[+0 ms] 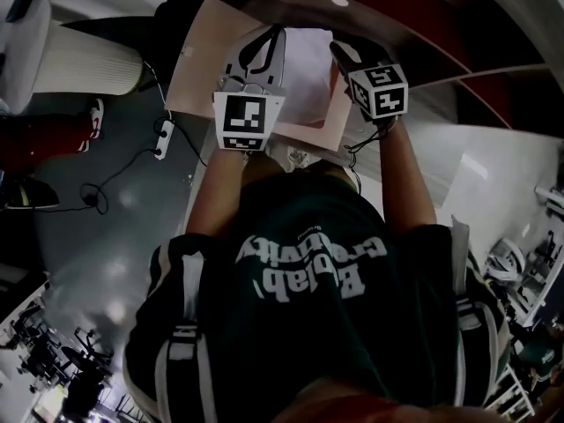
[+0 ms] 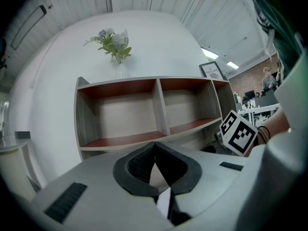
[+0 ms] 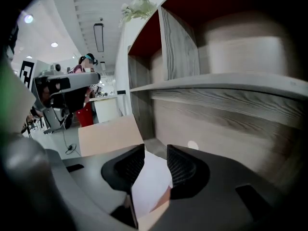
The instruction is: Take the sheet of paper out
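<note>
Head view: the sheet of paper [image 1: 307,73] lay on the cardboard [image 1: 198,70] at twelve o'clock, left gripper [image 1: 264,42] at eleven, right gripper [image 1: 342,53] at one. Left gripper view: fingers [image 2: 139,165] were pressed together, shelf [image 2: 144,113] ahead. Right gripper view: fingers stood apart, the sheet between them.

A wooden shelf unit [image 2: 162,105] with reddish boards carries flowers [image 2: 114,43] on its top at left and a framed picture [image 2: 211,70] at right.

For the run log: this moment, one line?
left gripper: shut | right gripper: open, sheet of paper between jaws | tan folder: beneath it
</note>
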The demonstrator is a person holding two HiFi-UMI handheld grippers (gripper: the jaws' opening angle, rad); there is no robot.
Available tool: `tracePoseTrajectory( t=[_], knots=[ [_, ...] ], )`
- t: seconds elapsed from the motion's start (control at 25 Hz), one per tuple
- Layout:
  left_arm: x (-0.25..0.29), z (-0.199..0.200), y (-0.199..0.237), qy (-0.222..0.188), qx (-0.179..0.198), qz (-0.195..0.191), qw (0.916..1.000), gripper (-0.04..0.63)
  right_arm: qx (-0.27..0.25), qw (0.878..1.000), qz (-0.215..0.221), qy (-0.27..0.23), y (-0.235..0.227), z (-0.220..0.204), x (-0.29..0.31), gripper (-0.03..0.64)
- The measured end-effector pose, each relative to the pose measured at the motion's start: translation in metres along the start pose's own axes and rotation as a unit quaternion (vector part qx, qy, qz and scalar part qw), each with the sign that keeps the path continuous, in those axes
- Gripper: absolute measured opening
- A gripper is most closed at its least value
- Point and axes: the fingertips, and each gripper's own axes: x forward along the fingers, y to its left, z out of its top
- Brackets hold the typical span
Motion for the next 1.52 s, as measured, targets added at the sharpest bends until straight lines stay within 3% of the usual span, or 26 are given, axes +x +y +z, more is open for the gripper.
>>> tracePoseTrajectory(
  t=[0.28,0.72,0.88,1.52],
  knots=[
    [0.014,-0.006,0.01,0.003,-0.003,-0.005,1.0,0.018,0.023,0.998,0.028,0.046,-0.011,-0.025,0.04,0.206],
    [0.032,-0.018,0.025,0.011,-0.007,-0.014,0.9998,0.018,0.014,0.991,0.046,0.126,-0.038,-0.068,0.1,0.218],
    [0.037,-0.024,0.03,0.018,-0.009,-0.017,0.9997,0.018,0.035,0.985,0.064,0.155,-0.046,-0.085,0.117,0.219],
    [0.048,-0.051,0.053,0.042,-0.019,-0.019,0.9987,0.018,0.063,0.966,0.137,0.211,-0.043,-0.114,0.157,0.219]
  ],
)
